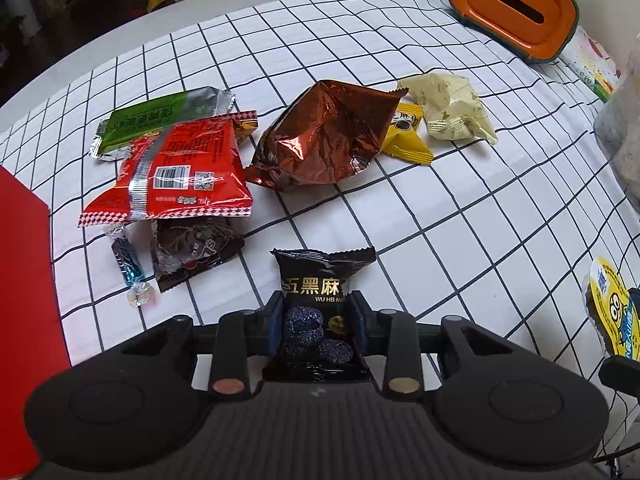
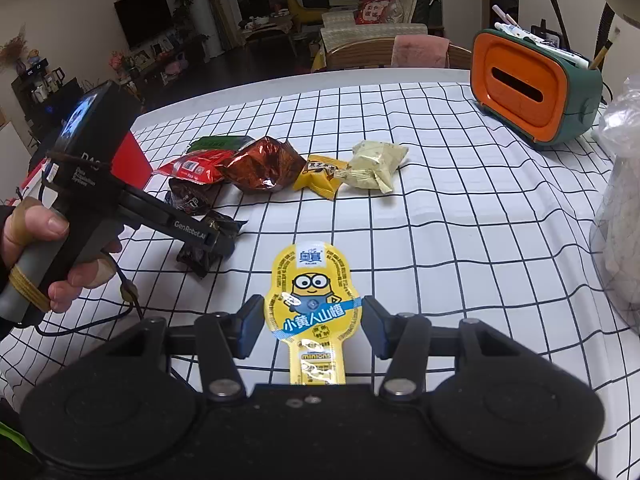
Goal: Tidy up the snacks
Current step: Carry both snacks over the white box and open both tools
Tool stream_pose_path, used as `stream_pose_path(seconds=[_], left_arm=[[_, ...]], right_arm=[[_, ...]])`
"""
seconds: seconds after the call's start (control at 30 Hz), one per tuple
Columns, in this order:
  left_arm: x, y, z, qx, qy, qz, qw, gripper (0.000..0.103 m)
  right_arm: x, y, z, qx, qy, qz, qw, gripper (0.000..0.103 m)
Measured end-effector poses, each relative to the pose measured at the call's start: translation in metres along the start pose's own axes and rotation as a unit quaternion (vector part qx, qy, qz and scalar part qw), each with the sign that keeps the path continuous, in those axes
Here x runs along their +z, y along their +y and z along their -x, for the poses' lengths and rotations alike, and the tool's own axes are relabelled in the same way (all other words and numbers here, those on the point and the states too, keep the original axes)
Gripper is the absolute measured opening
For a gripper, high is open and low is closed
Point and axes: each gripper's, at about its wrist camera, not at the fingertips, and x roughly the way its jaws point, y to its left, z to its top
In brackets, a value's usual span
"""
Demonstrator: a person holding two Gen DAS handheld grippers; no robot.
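On the checked tablecloth [image 1: 460,200], snacks lie in a loose row, mid-sort. Left gripper [image 1: 316,320] pinches a black sesame-snack packet [image 1: 320,300] by its two long edges, pads pressing the wrapper, packet lengthwise along the fingers with its far end poking out; the right wrist view shows this gripper angled steeply down with the packet low over the cloth, touching or just above, I cannot tell which. Edge grip probably chosen because the flat wrapper gives little else to catch. Right gripper [image 2: 314,326] holds a yellow minion hawthorn snack [image 2: 314,304] at its wide waist, narrow tail pointing back toward the camera, printed face up; jaws moderately parted, closed on it. Still unsorted: red packet [image 1: 176,172] lying over a green bar [image 1: 156,120] and a dark brown packet [image 1: 192,256], with a small twisted candy [image 1: 128,268] beside; a crumpled copper foil bag [image 1: 320,140], a small yellow packet [image 1: 408,132] and a pale cream packet [image 1: 452,108] to their right, edges touching. Red box [image 1: 24,280] at the left edge, possibly the destination, though nothing confirms it. Orange-and-green tissue box [image 2: 532,84] stands well apart at the far corner. Judgement: both hands loaded, early in the job, drop-off comes next.
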Motion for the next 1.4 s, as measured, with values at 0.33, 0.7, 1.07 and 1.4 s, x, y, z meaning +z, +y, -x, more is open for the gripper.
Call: stream_pose_path(seconds=[0.33,0.7,1.07,1.4], left_arm=[[-0.010,0.002,0.032,0.008,-0.014,0.018,0.9997,0.033],[-0.029,0.031,0.087,0.015,-0.045,0.048,0.9977,0.033],[-0.049,0.093,0.137,0.039,-0.068,0.099,0.9920,0.033],[-0.061,0.162,0.173,0.058,-0.094,0.131,0.9852,0.033]], right_arm=[[0.007,0.003,0.003,0.008,-0.009,0.006,1.000,0.051],[0.026,0.036,0.010,0.034,-0.027,0.034,0.998,0.051],[0.065,0.101,0.014,0.072,-0.053,0.081,0.993,0.051],[0.103,0.180,0.001,0.098,-0.059,0.125,0.985,0.051]])
